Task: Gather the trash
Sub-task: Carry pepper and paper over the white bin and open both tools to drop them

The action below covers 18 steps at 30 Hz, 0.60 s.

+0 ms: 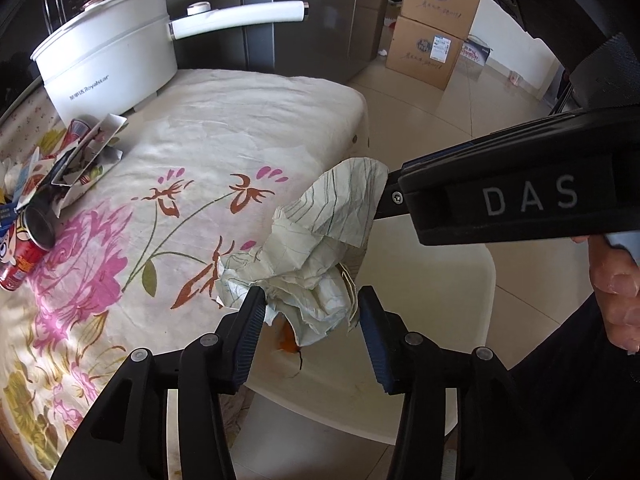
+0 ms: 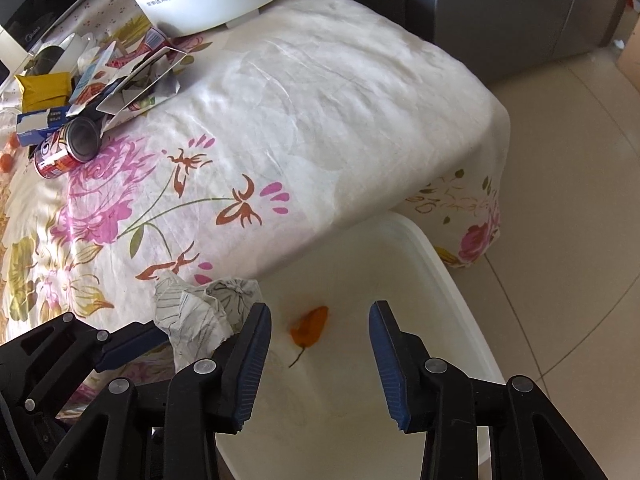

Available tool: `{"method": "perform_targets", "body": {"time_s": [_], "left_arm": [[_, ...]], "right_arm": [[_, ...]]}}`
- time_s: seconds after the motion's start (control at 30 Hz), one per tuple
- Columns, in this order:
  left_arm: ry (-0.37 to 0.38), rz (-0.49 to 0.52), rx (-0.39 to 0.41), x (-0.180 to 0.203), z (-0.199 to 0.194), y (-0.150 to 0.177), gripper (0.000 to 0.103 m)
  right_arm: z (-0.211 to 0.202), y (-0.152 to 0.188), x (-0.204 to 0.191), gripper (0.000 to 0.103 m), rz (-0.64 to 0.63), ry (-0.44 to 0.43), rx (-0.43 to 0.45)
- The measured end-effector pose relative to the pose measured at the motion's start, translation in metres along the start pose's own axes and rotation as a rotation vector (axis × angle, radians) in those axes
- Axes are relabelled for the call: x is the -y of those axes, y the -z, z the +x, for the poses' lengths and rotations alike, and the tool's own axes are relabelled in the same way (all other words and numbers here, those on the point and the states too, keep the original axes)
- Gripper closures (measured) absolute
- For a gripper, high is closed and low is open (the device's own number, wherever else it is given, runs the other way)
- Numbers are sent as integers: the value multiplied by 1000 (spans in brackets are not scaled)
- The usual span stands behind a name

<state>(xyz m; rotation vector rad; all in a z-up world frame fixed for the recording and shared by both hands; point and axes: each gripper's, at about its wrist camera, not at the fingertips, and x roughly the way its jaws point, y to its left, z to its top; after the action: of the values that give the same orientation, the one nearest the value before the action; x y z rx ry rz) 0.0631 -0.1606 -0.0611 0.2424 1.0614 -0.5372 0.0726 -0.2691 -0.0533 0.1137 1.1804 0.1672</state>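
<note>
Here, crumpled paper (image 1: 316, 248) hangs over a white bin (image 2: 452, 280) beside the table (image 1: 224, 128); the left gripper (image 1: 312, 316) is spread around it, not pinching, and the right gripper (image 2: 320, 332) is spread, empty. Best to release only with the paper clear of the rim. The white pot (image 1: 108, 56) reads "Royalstar"; the right gripper's body reads "DAS".

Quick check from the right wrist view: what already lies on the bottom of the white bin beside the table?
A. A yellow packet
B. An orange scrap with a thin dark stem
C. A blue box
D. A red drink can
B. Only the orange scrap lies on the white bin floor, between the right gripper fingers.
</note>
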Motion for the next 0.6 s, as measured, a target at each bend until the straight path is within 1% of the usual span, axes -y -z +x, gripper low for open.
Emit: {"method": "perform_targets", "body": {"time_s": [0.3,0.37,0.43,0.47,0.53,0.6], "left_arm": [[-3,9,-4,2,-1,1,45],[-6,15,-11,3,1,1,45],[13,1,2,1,-1,2,42],[16,-4,3,0,-2,1,40],[4,-4,8,0,-4,1,40],[-1,-7,14,-1,-5,0,40]], "right_arm": [[2,-4,3,52,24,10,2],[-2,-5,2,51,24,-36,21],[-9,-6,-3,48,11,-85,50],[-12,-6,-4,45,5,-87,65],[-17,-7,-8,42,-10,-71,85],[-17,-8,-9,39,-11,-46,84]]}}
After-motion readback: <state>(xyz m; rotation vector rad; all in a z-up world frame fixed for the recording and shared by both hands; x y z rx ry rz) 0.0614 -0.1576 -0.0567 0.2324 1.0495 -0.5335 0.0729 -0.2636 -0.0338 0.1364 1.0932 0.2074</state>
